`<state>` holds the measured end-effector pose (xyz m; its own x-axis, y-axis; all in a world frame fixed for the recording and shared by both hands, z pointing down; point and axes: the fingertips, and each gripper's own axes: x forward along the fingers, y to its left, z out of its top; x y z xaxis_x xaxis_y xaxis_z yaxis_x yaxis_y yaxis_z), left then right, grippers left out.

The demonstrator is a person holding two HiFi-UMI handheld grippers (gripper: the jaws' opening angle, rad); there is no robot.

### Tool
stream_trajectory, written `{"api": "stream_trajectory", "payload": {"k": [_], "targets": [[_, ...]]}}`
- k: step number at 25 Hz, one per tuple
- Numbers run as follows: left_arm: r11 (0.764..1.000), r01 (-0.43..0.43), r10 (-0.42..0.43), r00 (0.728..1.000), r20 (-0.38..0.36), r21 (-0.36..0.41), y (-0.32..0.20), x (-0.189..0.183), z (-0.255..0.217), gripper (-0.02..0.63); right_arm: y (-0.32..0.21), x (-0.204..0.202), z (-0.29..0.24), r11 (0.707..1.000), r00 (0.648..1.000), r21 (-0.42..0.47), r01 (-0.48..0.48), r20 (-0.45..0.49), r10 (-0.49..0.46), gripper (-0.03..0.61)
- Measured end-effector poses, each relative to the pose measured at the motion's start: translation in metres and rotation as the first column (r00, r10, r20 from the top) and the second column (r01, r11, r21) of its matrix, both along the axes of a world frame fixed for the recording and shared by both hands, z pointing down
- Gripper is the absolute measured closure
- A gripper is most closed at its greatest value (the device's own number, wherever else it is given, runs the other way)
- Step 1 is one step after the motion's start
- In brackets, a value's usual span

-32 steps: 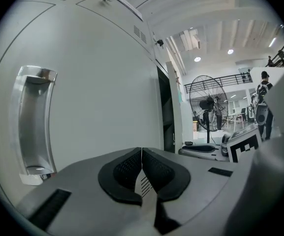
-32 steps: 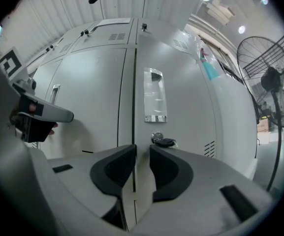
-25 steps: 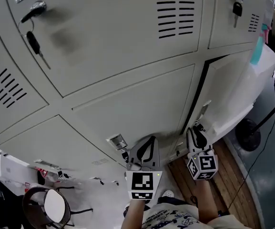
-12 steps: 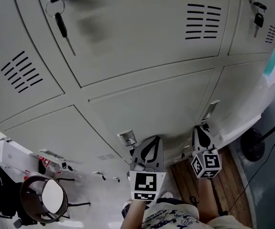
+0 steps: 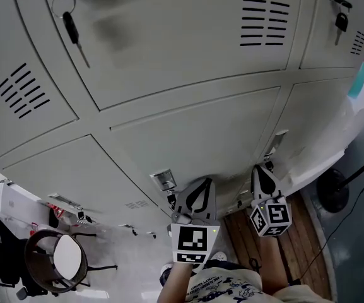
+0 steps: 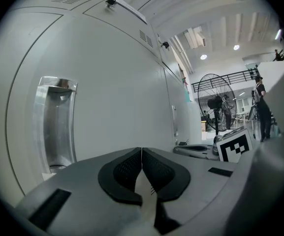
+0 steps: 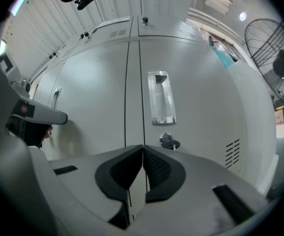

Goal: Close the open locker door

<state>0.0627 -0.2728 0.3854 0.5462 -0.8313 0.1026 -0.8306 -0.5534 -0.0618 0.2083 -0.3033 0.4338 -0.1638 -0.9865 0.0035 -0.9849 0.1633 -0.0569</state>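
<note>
Right gripper view shows locker door (image 7: pixel 201 117) flush just beyond the right gripper (image 7: pixel 142 150), fingers just closed, empty

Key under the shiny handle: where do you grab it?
Pinch the key's black head, coming straight at the door. It pokes out of the lock just below the handle, and that head is the only part standing off the flat door.

Left hand-held gripper (image 5: pixel 202 182) and right hand-held gripper (image 5: pixel 258 168): light grey shells with black mesh-textured pads (image 6: pixel 126 171) in teardrop shapes. Left cube (image 5: pixel 191 245) and right cube (image 5: pixel 270 218) carry black-and-white square markers. The shirt (image 5: pixel 227 289) is white with blue print.
</note>
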Motion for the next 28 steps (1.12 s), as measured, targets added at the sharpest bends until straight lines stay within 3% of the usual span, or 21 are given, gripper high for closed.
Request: {"api": "stream_trajectory", "payload": {"k": [7,18,28], "targets": [[1.000,-0.024,0.024,1.000,-0.007,0.008,0.002,0.007,0.002,0.606,0.024,-0.004,-0.017,0.999,1.000,0.042,-0.014,-0.010,0.015,0.583],[0.987,-0.160,0.160,0.987,-0.022,0.024,0.018,0.024,0.000,0.606,0.082,0.027,-0.036,0.974,0.976,0.066,-0.217,-0.020,0.219,0.583],[0.959,-0.282,0.282,0.959,-0.029,0.017,0.038,0.024,-0.002,0.606,0.131,0.017,-0.046,0.935,0.937,0.075,-0.347,-0.024,0.350,0.586]]}}
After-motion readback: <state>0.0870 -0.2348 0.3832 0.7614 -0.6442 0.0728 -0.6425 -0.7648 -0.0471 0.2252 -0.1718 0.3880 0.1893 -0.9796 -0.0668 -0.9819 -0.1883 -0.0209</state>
